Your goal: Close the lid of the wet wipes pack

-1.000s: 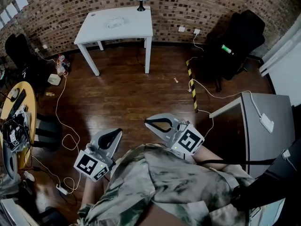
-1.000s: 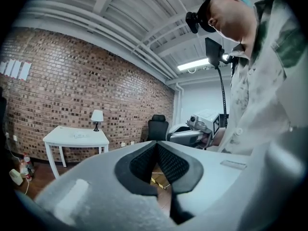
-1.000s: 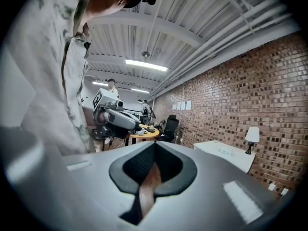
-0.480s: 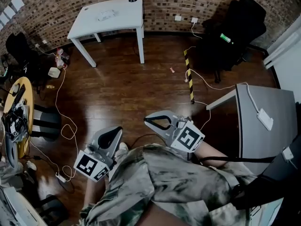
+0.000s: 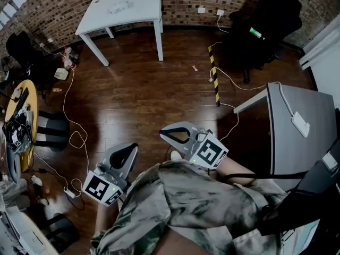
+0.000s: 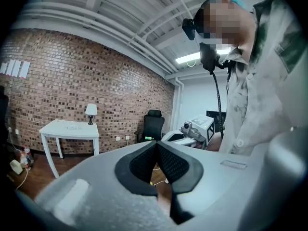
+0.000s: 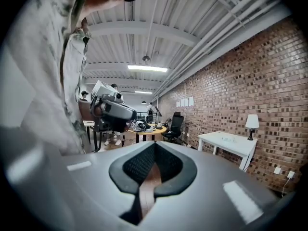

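Step in hand: approach only, by my judgement. You stand on the dark plank floor [image 5: 138,100], well apart from the work, and closing the lid is not yet begun.

Next move: you will need to cross the room to the bench and bring one tool down over the pack. Confirm how the lid lies once you are near. A flat press with shut tips should serve, with the other tool steadying the pack.

Left hand-held gripper [image 5: 129,150]: clenched, held low by your patterned shirt. Its own view shows the grey tool [image 6: 157,150] with the dark ribbed pads meeting at the tips. The pocket behind them is bare and it touches nothing.

Bench: white, four-legged, rectangular [image 5: 143,7], against the brick wall at the far side of the room. It also appears in the left gripper view [image 6: 57,128].

Wet wipes pack: I take it to be the small pale flat packet [image 5: 121,6] lying on that bench top. It is too small to tell whether the lid is up or down.

Right hand-held gripper [image 5: 170,135]: likewise clenched, raised a little ahead of the left. In its own view [image 7: 154,150] the pads close together at the tips, nothing is held between them, and it is clear of all surfaces.

Risk: loose cables [image 5: 74,142] trail across the floor on your left, so mind your footing.
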